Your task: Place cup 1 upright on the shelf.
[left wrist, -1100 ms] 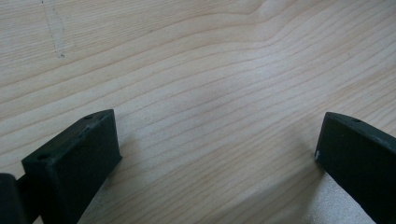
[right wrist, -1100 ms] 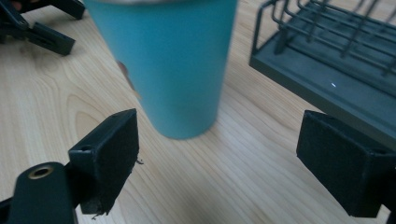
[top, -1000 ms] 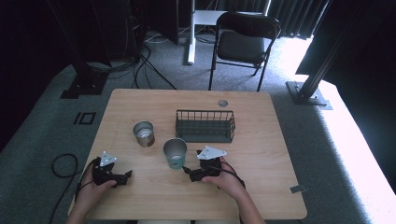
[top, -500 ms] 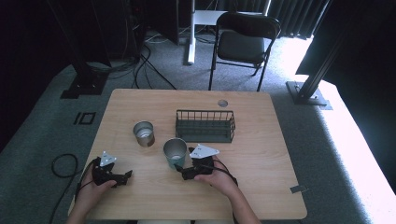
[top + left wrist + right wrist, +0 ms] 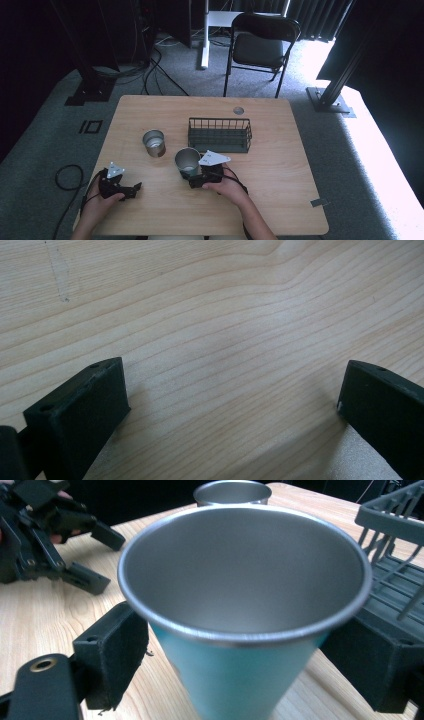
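Note:
A teal cup with a steel inside (image 5: 187, 161) (image 5: 240, 630) stands upright near the middle of the wooden table (image 5: 280, 185). My right gripper (image 5: 190, 176) (image 5: 235, 680) is at its near side, with a black pad pressed against each side of the cup wall, shut on it. My left gripper (image 5: 132, 190) (image 5: 230, 405) rests low over the table at the front left, open, with bare wood between its jaws. It also appears far off in the right gripper view (image 5: 102, 560).
A plain steel cup (image 5: 154, 143) (image 5: 232, 492) stands behind and left of the teal one. A dark wire basket (image 5: 220, 134) (image 5: 395, 555) sits just behind and right of it. A folding chair (image 5: 262, 45) stands beyond the table's far edge.
My right gripper has slid left to the teal cup and its jaws now sit against the cup's sides. The left gripper has stayed put.

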`<state>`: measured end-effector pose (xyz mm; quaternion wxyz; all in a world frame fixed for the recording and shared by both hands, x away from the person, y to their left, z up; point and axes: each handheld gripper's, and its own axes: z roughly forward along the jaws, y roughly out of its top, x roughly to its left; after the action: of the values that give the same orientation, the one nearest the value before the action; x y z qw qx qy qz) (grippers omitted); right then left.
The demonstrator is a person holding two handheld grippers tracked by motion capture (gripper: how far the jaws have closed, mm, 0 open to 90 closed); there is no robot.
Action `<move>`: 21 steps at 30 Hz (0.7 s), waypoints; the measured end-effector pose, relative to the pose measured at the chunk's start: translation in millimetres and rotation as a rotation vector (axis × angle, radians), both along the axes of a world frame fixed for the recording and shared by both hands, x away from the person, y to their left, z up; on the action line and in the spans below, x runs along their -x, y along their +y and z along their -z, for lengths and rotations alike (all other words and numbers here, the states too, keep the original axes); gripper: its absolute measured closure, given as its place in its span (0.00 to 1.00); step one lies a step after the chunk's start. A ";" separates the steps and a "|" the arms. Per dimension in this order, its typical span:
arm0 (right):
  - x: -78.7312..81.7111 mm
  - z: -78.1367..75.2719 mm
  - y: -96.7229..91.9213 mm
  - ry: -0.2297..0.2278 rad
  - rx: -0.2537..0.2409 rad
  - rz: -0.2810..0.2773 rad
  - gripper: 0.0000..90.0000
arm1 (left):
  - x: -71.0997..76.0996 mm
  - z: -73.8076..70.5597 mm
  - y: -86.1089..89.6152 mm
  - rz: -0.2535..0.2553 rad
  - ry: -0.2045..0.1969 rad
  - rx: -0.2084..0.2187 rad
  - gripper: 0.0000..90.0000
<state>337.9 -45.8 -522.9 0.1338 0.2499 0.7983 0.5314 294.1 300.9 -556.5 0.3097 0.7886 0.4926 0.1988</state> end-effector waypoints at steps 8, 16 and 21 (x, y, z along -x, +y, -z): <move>-2.5 -1.4 3.7 -0.025 -0.012 0.002 0.14 | -0.1 -0.1 0.0 0.000 0.000 0.000 0.00; -5.7 0.9 8.0 -0.035 -0.024 -0.010 0.13 | -0.2 -0.2 0.1 0.000 0.000 -0.001 0.00; -7.6 1.6 12.7 -0.048 -0.024 -0.015 0.13 | -0.2 -0.2 0.1 0.000 0.000 -0.001 0.00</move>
<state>345.5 -33.1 -524.4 0.1460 0.2325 0.7903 0.5478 294.3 300.9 -556.3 0.3093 0.7889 0.4923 0.1989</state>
